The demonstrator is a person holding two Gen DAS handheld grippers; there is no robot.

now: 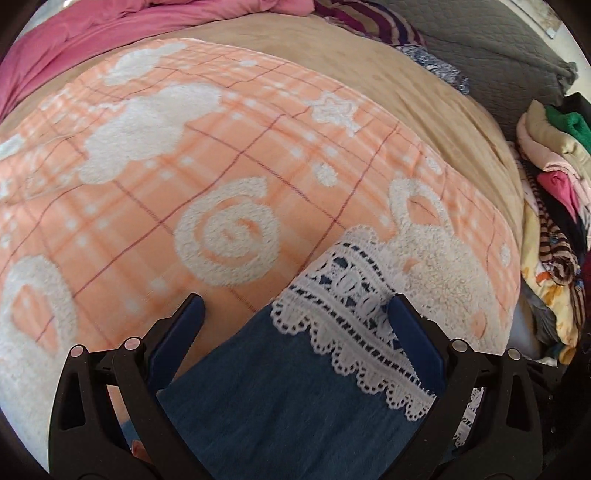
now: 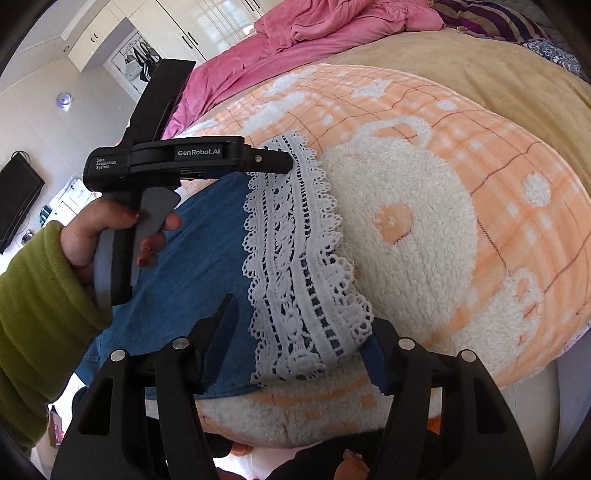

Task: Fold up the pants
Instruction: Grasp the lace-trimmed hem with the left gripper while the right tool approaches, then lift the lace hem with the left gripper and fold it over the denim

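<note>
A soft orange blanket (image 1: pixel 229 155) with white fluffy shapes covers the bed, and the blue pants (image 2: pixel 192 258) lie on it with their white lace hem (image 2: pixel 299 266) spread flat. Both tools point at that lacy end, likely so the person can lift it for a fold. The left gripper (image 1: pixel 295 314) has its jaws wide open around the lace, not pinching. The right gripper (image 2: pixel 299 343) stands half open over the hem's corner, holding nothing yet. A pink sheet (image 2: pixel 332 26) and a clothes pile (image 1: pixel 554 192) wait nearby.
</note>
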